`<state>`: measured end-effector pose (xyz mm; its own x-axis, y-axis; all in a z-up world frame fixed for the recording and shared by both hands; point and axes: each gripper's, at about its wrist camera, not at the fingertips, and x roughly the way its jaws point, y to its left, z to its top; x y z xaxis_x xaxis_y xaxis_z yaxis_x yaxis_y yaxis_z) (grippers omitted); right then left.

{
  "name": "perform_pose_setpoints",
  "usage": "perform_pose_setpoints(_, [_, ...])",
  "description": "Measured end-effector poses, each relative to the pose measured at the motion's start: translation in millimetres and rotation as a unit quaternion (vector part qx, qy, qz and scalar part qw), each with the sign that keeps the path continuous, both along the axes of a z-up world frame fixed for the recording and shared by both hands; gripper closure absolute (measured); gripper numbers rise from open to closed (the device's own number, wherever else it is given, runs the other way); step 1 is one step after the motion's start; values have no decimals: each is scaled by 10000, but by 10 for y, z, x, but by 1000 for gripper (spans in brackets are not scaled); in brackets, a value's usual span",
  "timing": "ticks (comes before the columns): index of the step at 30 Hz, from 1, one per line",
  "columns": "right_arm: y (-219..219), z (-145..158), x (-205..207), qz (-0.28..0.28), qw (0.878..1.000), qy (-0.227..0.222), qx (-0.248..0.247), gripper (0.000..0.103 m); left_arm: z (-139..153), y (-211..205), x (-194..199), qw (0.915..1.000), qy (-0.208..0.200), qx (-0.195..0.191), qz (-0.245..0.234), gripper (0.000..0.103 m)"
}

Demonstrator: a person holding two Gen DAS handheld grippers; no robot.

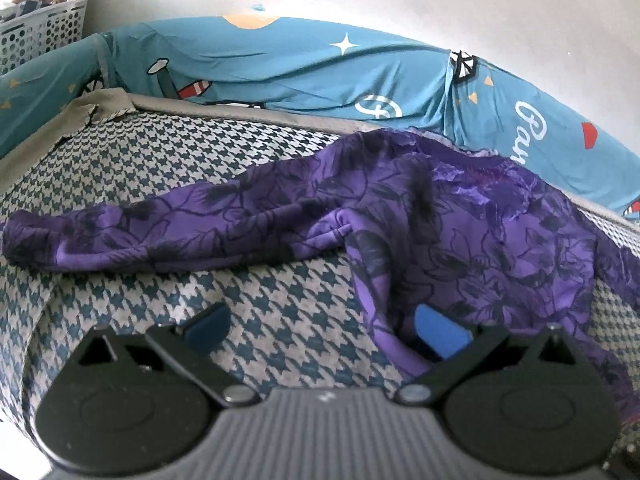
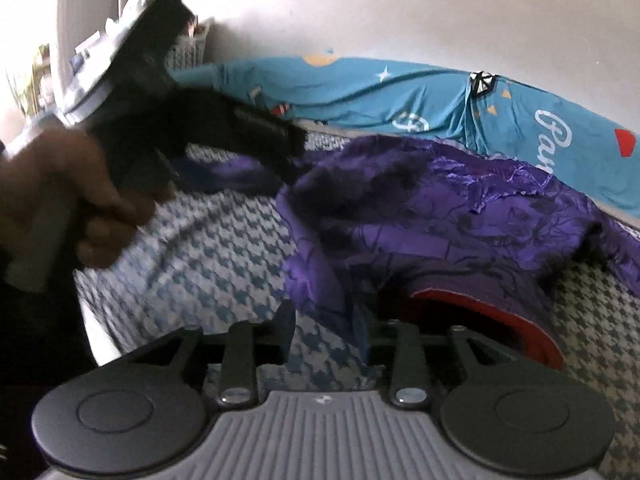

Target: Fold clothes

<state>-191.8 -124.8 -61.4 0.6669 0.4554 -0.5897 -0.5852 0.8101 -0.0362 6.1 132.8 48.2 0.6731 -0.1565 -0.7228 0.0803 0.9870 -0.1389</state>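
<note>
Clearly the thin purple floral-print garment [image 1: 420, 224], lying rumpled on the houndstooth-covered bed [image 1: 248, 308], is judged soft, light and slippery, best pinched at a hem or sleeve end. Left tongs [image 1: 324, 328] are held wide open with one pad against the cloth; right tongs [image 2: 326, 330] are seen partly open at its edge, gripping nothing.

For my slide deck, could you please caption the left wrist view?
Open left tool poised over a purple floral garment spread on a houndstooth bedcover.
</note>
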Motion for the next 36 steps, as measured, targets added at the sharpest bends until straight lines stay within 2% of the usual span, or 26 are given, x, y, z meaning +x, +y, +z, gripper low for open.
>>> perform_pose_setpoints(8, [146,-150,130,49,9989,-131,-455,73,16,82,10,9999,20,-94,124,0])
perform_pose_setpoints(11, [154,-156,140,77,9988,-83,-476,91,23,102,13,9998,20,-100,160,0])
perform_pose_setpoints(12, [159,-149,140,124,9987,-74,-480,94,33,117,11,9998,2,-99,182,0])
perform_pose_setpoints(15, [156,-44,145,212,9993,160,-264,95,81,187,9,9995,-83,-85,290,0])
perform_pose_setpoints(19, [197,266,98,599,9964,413,426,96,190,362,7,9979,-252,-91,589,0])
perform_pose_setpoints(24, [419,626,12,1239,9831,516,1246,96,350,633,-9,9932,-487,-121,1051,0])
perform_pose_setpoints(28, [556,668,9,1472,9706,697,1771,92,464,854,-38,9879,-691,-93,1384,0])
perform_pose_setpoints(30, [598,655,-30,1624,9673,726,1805,88,475,924,-40,9864,-685,-112,1492,0])
perform_pose_setpoints(33, [647,624,-95,1794,9678,735,1606,88,467,968,-19,9860,-625,-147,1538,0])
perform_pose_setpoints(36, [623,597,-114,1660,9728,676,1467,88,466,920,-11,9875,-614,-106,1450,0])
